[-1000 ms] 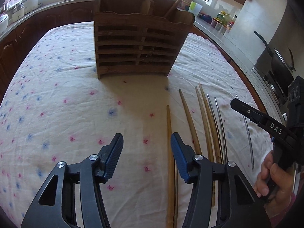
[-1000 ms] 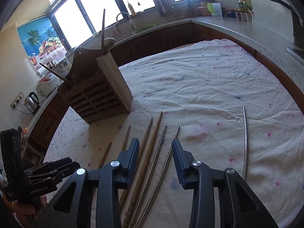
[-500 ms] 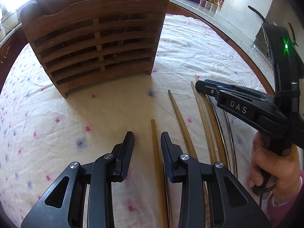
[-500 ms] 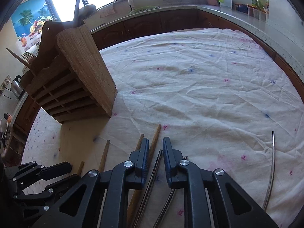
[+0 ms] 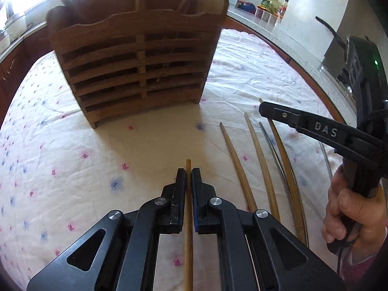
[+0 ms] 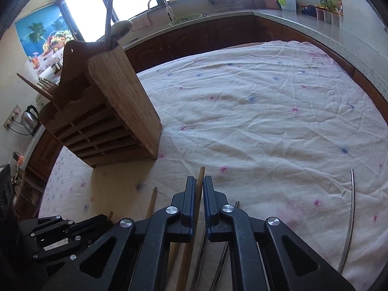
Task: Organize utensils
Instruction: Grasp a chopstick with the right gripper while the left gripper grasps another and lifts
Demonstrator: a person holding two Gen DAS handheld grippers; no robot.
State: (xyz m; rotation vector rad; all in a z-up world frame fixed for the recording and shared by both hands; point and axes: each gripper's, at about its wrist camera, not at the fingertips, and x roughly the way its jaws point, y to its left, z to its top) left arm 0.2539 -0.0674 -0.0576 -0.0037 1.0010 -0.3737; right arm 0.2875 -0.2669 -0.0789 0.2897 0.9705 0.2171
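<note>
A kitchen with dark wood cabinets surrounds a worktop [image 6: 266, 126] covered in a pale cloth with small pink and blue flowers. A slatted wooden utensil holder [image 5: 135, 72] stands on the cloth and already has a few long handles poking out of its top.

In front of it several utensils lie side by side on the cloth. The left gripper [image 5: 188, 177] is closed on the leftmost wooden chopstick [image 5: 188, 242], which runs straight between its fingers. The right gripper [image 6: 200, 186] is closed on another wooden stick [image 6: 199, 181] farther right in the row.

Two more wooden sticks [image 5: 245, 174], some thin metal ones [image 5: 274, 145] and a lone metal stick [image 6: 350, 220] well apart on the cloth are not yet picked up. I judge the sorting to be at an early to middle stage, with most loose pieces left to go into the holder.
</note>
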